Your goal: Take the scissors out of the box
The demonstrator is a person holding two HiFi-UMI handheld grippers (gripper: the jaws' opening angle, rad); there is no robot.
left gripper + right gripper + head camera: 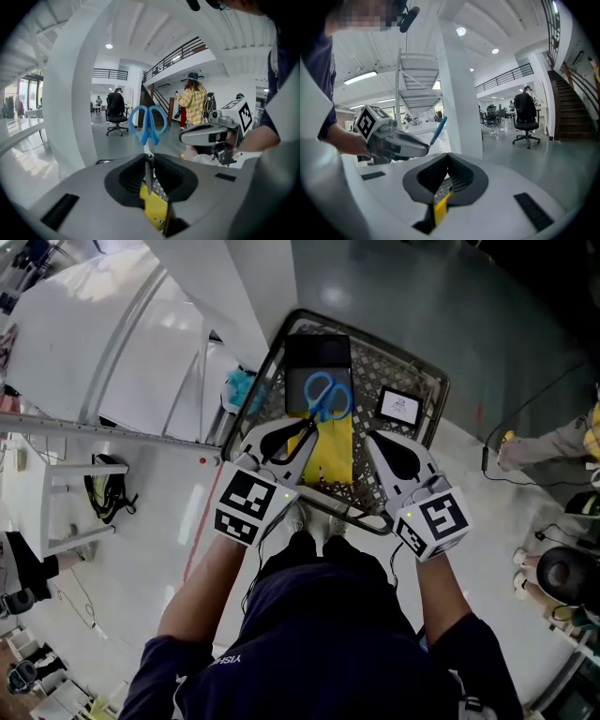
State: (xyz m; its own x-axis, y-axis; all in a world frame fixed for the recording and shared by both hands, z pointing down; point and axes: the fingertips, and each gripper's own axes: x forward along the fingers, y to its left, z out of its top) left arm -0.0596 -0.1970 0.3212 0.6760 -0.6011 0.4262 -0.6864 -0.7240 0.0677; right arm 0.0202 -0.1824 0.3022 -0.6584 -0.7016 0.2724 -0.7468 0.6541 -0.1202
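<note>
Scissors (322, 405): we see one pair with blue handles, caught by the blades in the left gripper. In the head view they lie over the inside of the box. In the left gripper view the handles (149, 123) stand free in the air beyond the jaw tips, with the room behind them.
Left gripper (302, 427): its jaws are closed on the metal blades just below the pivot. In its own view (150, 158) we see the blades running down between the dark pads.
Right gripper (373, 441): it holds nothing. In its own view (449, 156) the jaw tips meet, with only a narrow gap lower down. It sits beside the left gripper, over the near right part of the box.
Box (433, 371): a dark wire-mesh container with a rounded rim, standing on a grey floor in front of us.
Yellow item (337, 452): it lies flat in the box, under and just beyond the left gripper's jaws. We catch it again through the gap of both grippers.
Black block (317, 352): at the far end of the box, past the scissor handles.
Black-framed card (400, 406): in the right part of the box, near the right gripper's tips; we cannot tell what it is.
Marker cubes: one on each gripper, left (248, 507) and right (436, 519).
Background: an office chair (527, 120) and a person in a yellow checked shirt (193, 101) well off across the hall.
</note>
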